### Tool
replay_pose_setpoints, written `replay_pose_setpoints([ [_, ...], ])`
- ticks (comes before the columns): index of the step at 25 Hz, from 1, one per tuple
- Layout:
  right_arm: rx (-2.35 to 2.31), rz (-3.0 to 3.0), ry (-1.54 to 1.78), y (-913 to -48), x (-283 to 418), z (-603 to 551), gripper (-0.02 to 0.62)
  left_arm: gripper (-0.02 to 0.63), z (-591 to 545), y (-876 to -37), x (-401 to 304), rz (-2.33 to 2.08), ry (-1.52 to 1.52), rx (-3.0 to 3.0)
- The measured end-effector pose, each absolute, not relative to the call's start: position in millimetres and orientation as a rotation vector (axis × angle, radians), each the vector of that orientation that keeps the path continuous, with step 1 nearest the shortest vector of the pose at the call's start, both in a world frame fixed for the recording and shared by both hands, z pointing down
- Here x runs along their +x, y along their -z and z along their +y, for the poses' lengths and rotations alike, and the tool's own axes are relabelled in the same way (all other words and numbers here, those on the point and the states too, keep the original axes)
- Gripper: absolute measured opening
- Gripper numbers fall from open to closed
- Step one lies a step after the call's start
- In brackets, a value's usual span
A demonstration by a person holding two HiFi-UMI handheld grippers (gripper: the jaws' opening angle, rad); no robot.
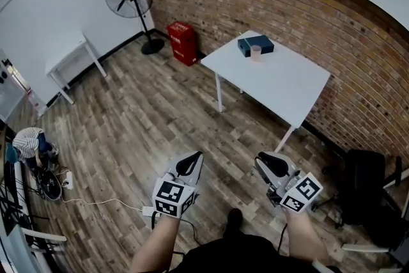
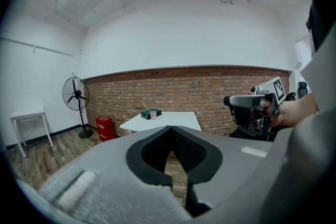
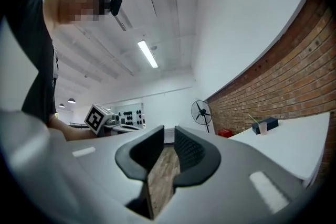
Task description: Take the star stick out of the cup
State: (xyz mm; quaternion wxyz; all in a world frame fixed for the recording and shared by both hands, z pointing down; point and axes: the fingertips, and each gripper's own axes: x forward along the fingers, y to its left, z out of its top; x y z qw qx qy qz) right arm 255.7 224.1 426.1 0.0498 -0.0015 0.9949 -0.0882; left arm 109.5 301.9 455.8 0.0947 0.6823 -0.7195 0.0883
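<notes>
The job is not beginning yet: the thin green star stick is sitting in the small pink cup on the far white table, the grey left gripper is pinching shut on nothing, and the grey right gripper is holding its jaws slightly apart, empty.

Head view, 1 o'clock: cup too small to resolve its contents.
Left gripper view: star stick shows as a thin line only; star end not discernible.
Head view, 4 o'clock: chair cut off by the right edge.
Head view, 9 o'clock: person too small for detail.
</notes>
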Motion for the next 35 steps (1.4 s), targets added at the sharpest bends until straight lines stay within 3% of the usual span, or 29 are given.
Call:
replay_pose_setpoints([
  [5,-0.004,3.044,0.234,-427,247,176,-0.002,0.008,253,-453,97,-2.13,-0.317,2.026],
  [23,-0.046,3.067,0.244,-426,206,123,0.0,0.008,166,-451,51,-2.076,-0.189,2.08],
  [30,-0.116,3.096,0.3,-445,128,79,0.0,0.008,111,-463,-29,-2.02,-0.13,2.134],
  [35,-0.164,3.097,0.411,-457,27,38,0.0,0.006,70,-465,-123,-1.967,-0.106,2.145],
])
